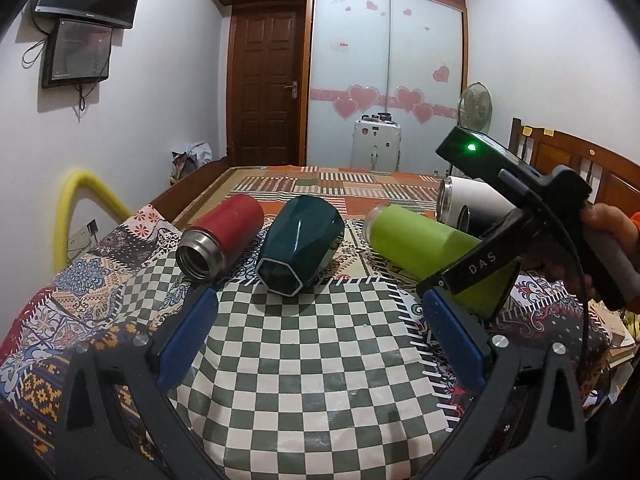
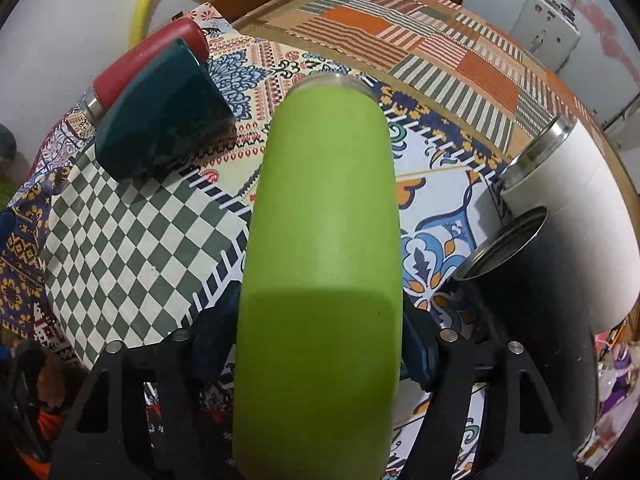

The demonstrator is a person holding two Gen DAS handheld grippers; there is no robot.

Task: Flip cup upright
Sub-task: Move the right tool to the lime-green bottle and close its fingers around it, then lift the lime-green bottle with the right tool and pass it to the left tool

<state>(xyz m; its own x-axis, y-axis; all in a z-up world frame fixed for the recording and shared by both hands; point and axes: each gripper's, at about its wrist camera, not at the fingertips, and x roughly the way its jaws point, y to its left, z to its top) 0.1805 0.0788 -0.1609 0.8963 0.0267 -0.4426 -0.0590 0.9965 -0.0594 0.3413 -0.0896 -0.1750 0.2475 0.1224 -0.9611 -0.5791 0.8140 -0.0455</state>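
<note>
A patchwork cloth (image 1: 304, 360) is covering the bed, carrying five cups on their sides. The green cup (image 2: 320, 240) is lying toward the cloth's right edge, the right gripper (image 2: 316, 344) closing its blue pads on the cup's base. The white cup (image 2: 592, 184), black cup (image 2: 532, 288), teal cup (image 1: 300, 240) and red cup (image 1: 224, 232) are lying nearby. The left gripper (image 1: 320, 344) is hanging spread wide over the checkered patch, holding nothing.

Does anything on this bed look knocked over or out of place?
Yes. All five cups lie on their sides: red cup, teal cup, green cup, white cup and black cup. The right gripper clamps the green one. Nothing looks spilled.
</note>
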